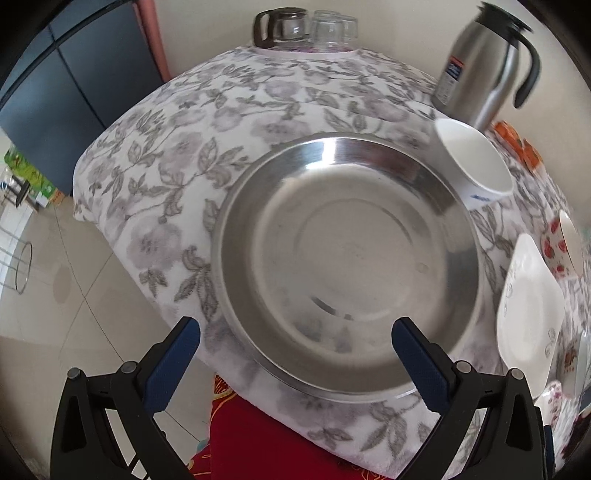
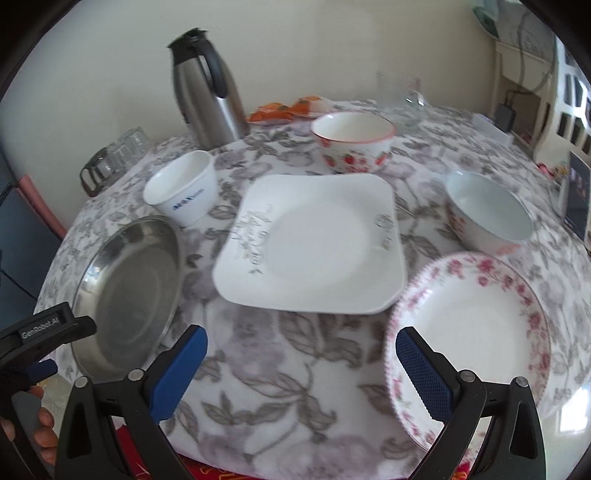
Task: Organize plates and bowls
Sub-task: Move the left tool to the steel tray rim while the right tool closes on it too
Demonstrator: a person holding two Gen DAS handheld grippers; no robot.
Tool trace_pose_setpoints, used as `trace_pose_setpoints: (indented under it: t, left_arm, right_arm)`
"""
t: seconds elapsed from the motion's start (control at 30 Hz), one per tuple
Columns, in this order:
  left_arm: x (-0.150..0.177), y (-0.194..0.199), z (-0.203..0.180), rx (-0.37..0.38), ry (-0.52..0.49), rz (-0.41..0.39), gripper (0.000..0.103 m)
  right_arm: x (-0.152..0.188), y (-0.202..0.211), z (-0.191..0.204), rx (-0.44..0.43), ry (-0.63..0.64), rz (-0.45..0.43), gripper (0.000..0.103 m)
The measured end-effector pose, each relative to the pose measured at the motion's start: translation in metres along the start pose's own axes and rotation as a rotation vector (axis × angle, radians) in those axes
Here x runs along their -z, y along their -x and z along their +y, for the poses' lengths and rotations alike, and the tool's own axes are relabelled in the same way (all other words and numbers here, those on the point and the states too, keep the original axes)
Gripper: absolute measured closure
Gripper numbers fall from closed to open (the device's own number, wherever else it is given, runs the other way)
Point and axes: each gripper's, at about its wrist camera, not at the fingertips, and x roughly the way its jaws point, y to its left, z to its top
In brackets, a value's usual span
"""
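Observation:
A steel plate [image 1: 347,266] lies near the table's front left edge; my left gripper [image 1: 295,332] is open just over its near rim, empty. The plate also shows in the right wrist view [image 2: 129,291]. A square white plate [image 2: 314,243] lies mid-table, a pink-flowered round plate [image 2: 476,332] front right. A white bowl with blue lettering [image 2: 181,188], a strawberry bowl [image 2: 352,142] and a white bowl with red flowers [image 2: 487,212] stand around them. My right gripper [image 2: 301,347] is open and empty above the cloth between the plates.
A steel thermos jug [image 2: 207,92] stands at the back left, upturned glasses [image 1: 314,27] on a tray at the far edge, orange packets [image 2: 284,107] behind the strawberry bowl. The flowered cloth [image 2: 266,369] drapes over the table edge.

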Motion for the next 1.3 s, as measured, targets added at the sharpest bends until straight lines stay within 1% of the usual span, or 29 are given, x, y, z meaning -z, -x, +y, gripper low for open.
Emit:
trace_pose_setpoints:
  t: [0.1,0.17,0.33,0.47,0.63,0.67,0.73,0.8,1.0,1.07,1.13,1.17,1.2,1.23,1.27,1.3]
  left_arm:
    - [-0.004,-0.006,0.013,0.008,0.055,0.012,0.000]
    - [-0.009,-0.010,0.020,0.023,0.083,0.006,0.000]
    - [-0.018,-0.015,0.027,0.054,0.105,-0.042,0.000]
    - [-0.025,-0.015,0.032,0.115,0.131,-0.088,0.000]
    - [-0.033,-0.013,0.044,0.221,0.206,-0.146,0.000]
    - [-0.034,-0.013,0.045,0.227,0.217,-0.157,0.000]
    - [-0.037,-0.014,0.047,0.202,0.210,-0.170,0.000]
    - [-0.039,-0.016,0.046,0.173,0.196,-0.165,0.000]
    - [-0.039,-0.036,0.054,0.173,0.243,-0.095,0.000]
    - [-0.039,-0.041,0.055,0.179,0.251,-0.078,0.000]
    - [-0.039,-0.044,0.055,0.177,0.248,-0.074,0.000]
    - [-0.040,-0.044,0.055,0.183,0.246,-0.076,0.002]
    - [-0.040,-0.045,0.054,0.181,0.242,-0.075,0.004]
    - [-0.041,-0.046,0.054,0.180,0.238,-0.074,0.010]
    - [-0.042,-0.048,0.053,0.179,0.233,-0.071,0.018]
    - [-0.042,-0.050,0.053,0.180,0.231,-0.065,0.022]
  right_arm:
    - [-0.002,-0.006,0.014,-0.030,0.035,-0.008,0.000]
    - [-0.004,-0.011,0.020,-0.070,0.041,-0.007,0.000]
    - [-0.011,-0.015,0.040,-0.133,0.070,-0.046,0.000]
    - [-0.017,-0.023,0.051,-0.168,0.080,-0.050,0.000]
    - [-0.023,-0.034,0.061,-0.214,0.062,-0.040,0.000]
    - [-0.023,-0.034,0.062,-0.226,0.058,-0.046,0.000]
    - [-0.025,-0.037,0.066,-0.249,0.057,-0.048,0.000]
    - [-0.027,-0.039,0.069,-0.261,0.062,-0.048,0.001]
    - [-0.031,-0.046,0.079,-0.281,0.076,-0.052,0.002]
    - [-0.032,-0.051,0.082,-0.294,0.081,-0.042,0.009]
    - [-0.033,-0.057,0.083,-0.328,0.085,-0.015,0.022]
    - [-0.032,-0.059,0.084,-0.341,0.087,-0.006,0.025]
    - [-0.032,-0.061,0.086,-0.348,0.091,0.004,0.031]
    - [-0.032,-0.064,0.087,-0.352,0.096,0.011,0.038]
    - [-0.031,-0.066,0.088,-0.360,0.098,0.017,0.041]
    - [-0.031,-0.068,0.088,-0.367,0.097,0.023,0.046]
